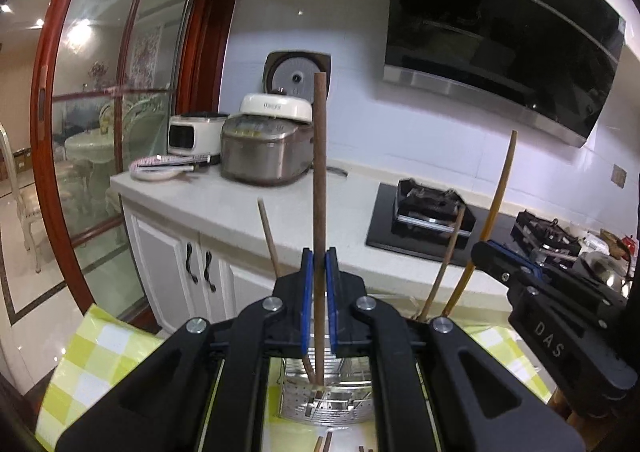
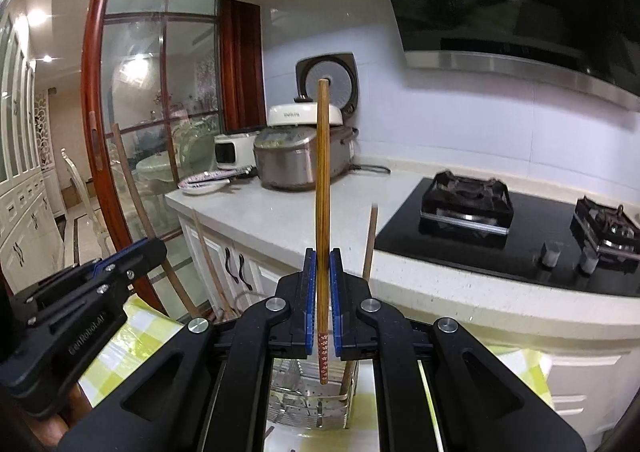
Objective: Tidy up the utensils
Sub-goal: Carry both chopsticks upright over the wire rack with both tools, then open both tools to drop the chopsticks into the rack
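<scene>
My left gripper (image 1: 319, 264) is shut on a dark brown chopstick (image 1: 319, 187), held upright with its lower end inside the perforated steel utensil holder (image 1: 320, 404). My right gripper (image 2: 323, 264) is shut on a lighter striped chopstick (image 2: 322, 187) with a patterned lower tip, held upright over the same holder (image 2: 304, 400). Other chopsticks (image 1: 444, 268) stand in the holder. The right gripper shows at the right of the left wrist view (image 1: 520, 276); the left gripper shows at the left of the right wrist view (image 2: 120, 260).
The holder stands on a green-checked tablecloth (image 1: 88, 364). More chopsticks (image 1: 324, 444) lie on the cloth near me. Beyond is a white counter (image 2: 280, 219) with rice cookers (image 1: 264, 155) and a black gas hob (image 2: 520, 236); a range hood (image 1: 500, 43) hangs above.
</scene>
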### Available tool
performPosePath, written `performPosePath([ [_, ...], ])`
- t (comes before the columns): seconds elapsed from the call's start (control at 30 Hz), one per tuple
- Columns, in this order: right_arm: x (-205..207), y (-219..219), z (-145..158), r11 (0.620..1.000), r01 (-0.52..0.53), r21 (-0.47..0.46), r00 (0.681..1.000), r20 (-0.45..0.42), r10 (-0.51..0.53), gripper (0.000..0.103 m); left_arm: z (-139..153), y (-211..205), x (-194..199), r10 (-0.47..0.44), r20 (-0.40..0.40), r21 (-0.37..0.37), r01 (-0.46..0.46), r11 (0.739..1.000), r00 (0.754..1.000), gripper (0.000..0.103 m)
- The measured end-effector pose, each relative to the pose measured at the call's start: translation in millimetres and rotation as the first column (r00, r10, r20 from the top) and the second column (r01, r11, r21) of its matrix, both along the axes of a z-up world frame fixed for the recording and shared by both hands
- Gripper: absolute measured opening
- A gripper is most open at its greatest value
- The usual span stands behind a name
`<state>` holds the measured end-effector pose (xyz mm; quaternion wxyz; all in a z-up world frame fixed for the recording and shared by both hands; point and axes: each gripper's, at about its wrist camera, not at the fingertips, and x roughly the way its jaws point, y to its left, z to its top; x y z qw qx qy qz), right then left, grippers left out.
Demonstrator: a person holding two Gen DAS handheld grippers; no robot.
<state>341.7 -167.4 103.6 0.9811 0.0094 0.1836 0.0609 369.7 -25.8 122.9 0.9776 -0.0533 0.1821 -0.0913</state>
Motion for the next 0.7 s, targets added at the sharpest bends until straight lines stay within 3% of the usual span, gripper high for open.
performPosePath([
  [0.43,13.5,-7.5,-37.0,0.998,0.060,-0.020,0.997,-0.045,-0.061,0.008,-36.4,-12.2,18.5,0.054,-0.059,0.082,-0.049,0.995,0.997,0.007],
  [0.5,13.4,-9.4,-40.1,0.998,0.064,-0.019,0.997,-0.050,-0.065,0.008,-38.5,-12.8,18.7,0.052,-0.067,0.086,-0.046,0.995,0.996,0.013],
  [0.6,11.9,-12.5,-41.3,0.998,0.065,-0.015,0.996,-0.052,-0.066,0.009,-41.2,-10.9,15.5,0.059,-0.060,0.092,-0.053,0.994,0.996,0.030],
  [0.7,6.5,-16.5,-40.0,0.998,0.070,-0.003,0.997,-0.042,-0.070,0.024,-41.4,-7.9,7.7,0.069,-0.043,0.101,-0.064,0.993,0.997,0.039],
])
